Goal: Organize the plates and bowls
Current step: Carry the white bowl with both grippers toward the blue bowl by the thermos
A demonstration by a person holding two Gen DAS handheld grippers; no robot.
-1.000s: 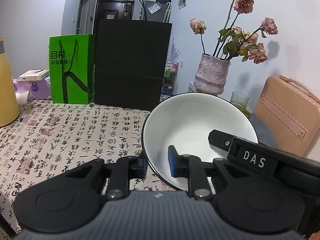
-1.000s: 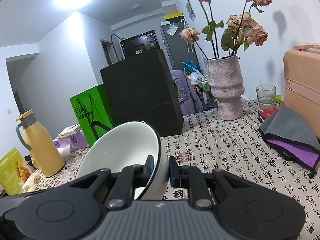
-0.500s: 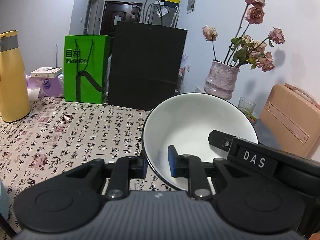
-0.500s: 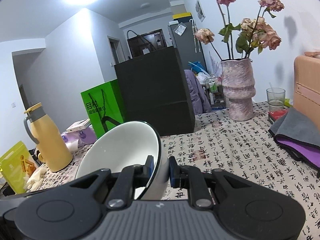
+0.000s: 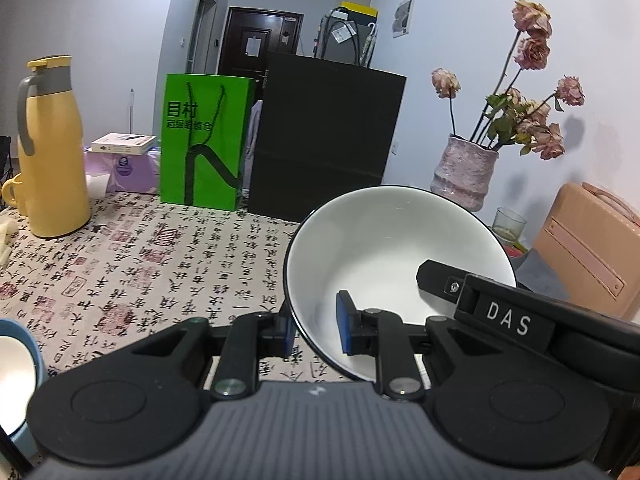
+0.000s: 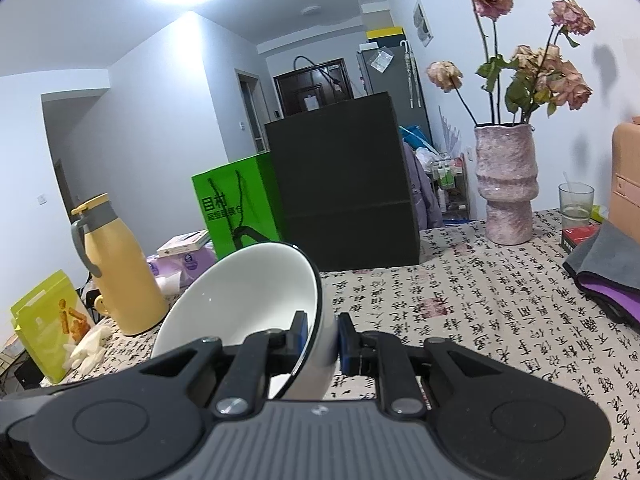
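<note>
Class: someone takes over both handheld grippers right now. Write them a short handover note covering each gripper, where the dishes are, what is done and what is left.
Left gripper: shut on the white bowl's rim, one pad inside, one outside.
Right gripper: shut on the same bowl's opposite rim.
The bowl is tilted and held above the tablecloth, not resting on it.
A blue bowl sits at the left edge of the left view, mostly cut off.
Done: white bowl picked up with both grippers.
Left: set it down, probably at or in the blue bowl. No plates are in view.
</note>
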